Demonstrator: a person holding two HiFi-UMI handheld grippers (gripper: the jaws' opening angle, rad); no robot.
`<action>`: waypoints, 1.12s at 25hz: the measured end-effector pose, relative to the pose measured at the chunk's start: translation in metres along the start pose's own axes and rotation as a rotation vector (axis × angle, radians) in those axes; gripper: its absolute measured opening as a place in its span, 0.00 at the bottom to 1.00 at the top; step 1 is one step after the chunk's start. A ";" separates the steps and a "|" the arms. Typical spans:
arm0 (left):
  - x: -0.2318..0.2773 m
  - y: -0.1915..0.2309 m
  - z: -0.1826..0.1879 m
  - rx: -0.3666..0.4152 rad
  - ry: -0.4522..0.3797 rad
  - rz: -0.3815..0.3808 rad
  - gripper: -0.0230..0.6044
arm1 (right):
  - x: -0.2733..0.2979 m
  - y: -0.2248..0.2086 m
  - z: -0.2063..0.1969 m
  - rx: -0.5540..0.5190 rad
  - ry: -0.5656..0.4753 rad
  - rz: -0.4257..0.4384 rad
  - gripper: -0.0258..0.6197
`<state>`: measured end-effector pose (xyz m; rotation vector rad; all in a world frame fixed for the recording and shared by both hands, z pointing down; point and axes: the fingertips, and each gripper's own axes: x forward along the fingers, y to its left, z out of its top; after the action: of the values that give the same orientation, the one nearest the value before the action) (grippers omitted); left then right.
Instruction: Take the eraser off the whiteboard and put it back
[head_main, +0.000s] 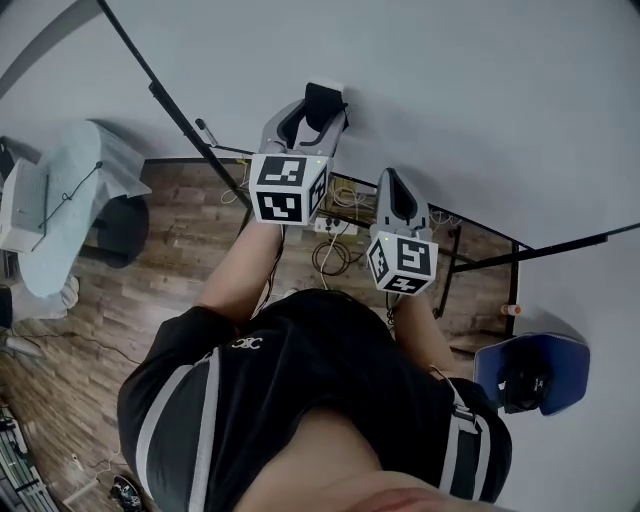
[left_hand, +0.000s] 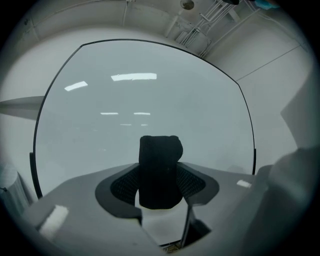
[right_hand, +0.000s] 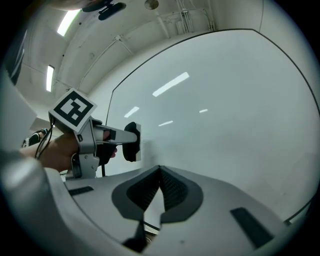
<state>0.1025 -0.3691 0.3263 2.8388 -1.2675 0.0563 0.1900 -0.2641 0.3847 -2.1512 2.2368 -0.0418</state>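
The eraser (left_hand: 160, 172), a black block, stands upright between the jaws of our left gripper (head_main: 318, 118), which are clamped on its two sides at a narrow gap, the ribbed pads hugging the lower half while the top half rises clear above them. Seen from the right gripper view, the eraser sits at the very tip of that gripper with its pale face turned to the whiteboard (left_hand: 150, 100) and lying against it (touching, or so near that we can make out no gap). In the head view it lies high on the board, above and to the left of our right gripper (right_hand: 160, 186), whose jaws are pressed together with nothing between them. The right gripper points at the board too, its tip close to the surface but apart from the eraser, lower and to the right of it. Our left hand (right_hand: 56, 150) is wrapped round the left gripper's handle behind its marker cube (right_hand: 74, 111), and the left forearm (head_main: 245, 270) reaches up and forward toward the board. The right forearm (head_main: 420, 325) reaches forward beside it, held lower, so that the two grippers stand side by side, near each other but not touching.
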 end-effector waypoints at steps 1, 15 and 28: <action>0.004 -0.002 0.000 0.000 -0.001 -0.003 0.40 | -0.002 -0.004 0.000 -0.002 0.000 -0.010 0.05; 0.037 -0.001 -0.007 0.012 -0.029 0.021 0.40 | -0.016 -0.034 -0.006 -0.009 0.016 -0.085 0.04; 0.025 -0.008 0.007 0.048 -0.106 0.034 0.42 | -0.017 -0.032 -0.005 -0.005 0.018 -0.073 0.04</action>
<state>0.1253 -0.3831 0.3201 2.8965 -1.3517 -0.0647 0.2228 -0.2486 0.3913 -2.2431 2.1697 -0.0579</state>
